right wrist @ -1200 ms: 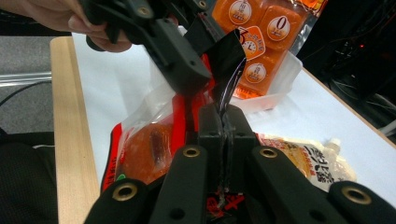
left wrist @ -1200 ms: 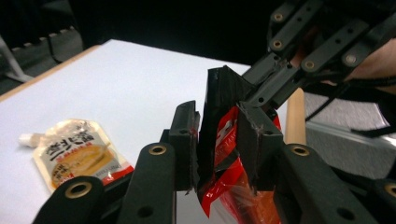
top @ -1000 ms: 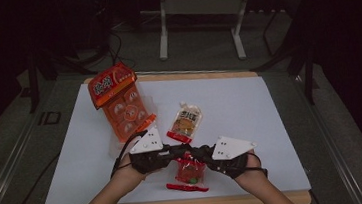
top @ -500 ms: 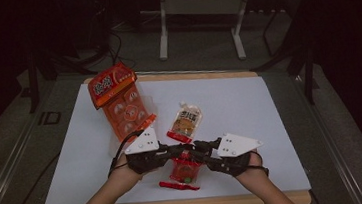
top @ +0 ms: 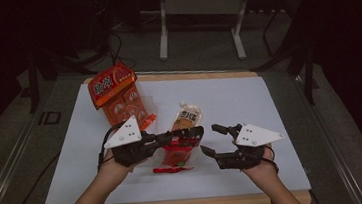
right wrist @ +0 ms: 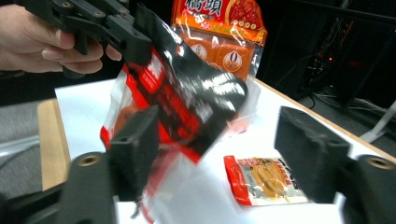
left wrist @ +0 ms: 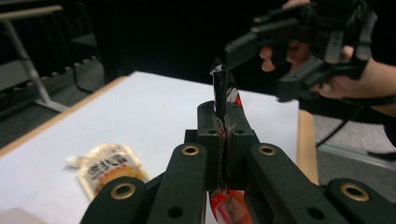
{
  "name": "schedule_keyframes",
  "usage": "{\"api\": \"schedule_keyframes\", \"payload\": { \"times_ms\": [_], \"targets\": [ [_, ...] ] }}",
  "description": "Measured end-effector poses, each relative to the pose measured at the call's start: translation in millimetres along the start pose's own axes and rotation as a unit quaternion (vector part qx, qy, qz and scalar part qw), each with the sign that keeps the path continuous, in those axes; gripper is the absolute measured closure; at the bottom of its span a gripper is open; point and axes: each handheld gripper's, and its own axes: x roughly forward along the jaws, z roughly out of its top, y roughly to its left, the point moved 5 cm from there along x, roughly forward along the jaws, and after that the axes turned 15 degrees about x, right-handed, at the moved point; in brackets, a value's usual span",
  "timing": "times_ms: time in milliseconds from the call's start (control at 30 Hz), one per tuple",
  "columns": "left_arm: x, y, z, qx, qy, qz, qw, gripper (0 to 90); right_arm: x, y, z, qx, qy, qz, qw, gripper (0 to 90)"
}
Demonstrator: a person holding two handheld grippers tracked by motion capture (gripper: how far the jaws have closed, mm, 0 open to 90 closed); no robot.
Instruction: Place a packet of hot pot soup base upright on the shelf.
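Snack pouch label too blurry to read

My left gripper (top: 194, 132) clamps the red-black pouch (top: 178, 152); my right gripper's (top: 212, 140) jaws just opened, standing beside it.

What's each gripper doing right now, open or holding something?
Left gripper: shut on the red-and-black snack packet, held off the table.
Right gripper: open, jaws just opened, apart from the packet, holding nothing.

white table (top: 279, 102) — pouch (top: 186, 117), torn strip (top: 173, 169)
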Motion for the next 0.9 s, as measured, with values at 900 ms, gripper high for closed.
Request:
{"api": "schedule_keyframes", "payload": {
  "times_ms": [900],
  "targets": [
    [-65.8, 59.4, -41.8, 0.024, -0.073, 0.099, 0.9922, 88.0, -10.5, -15.9, -10.1, 0.016, -0.004, 0.012, 0.9998, 11.0]
  ]
}}
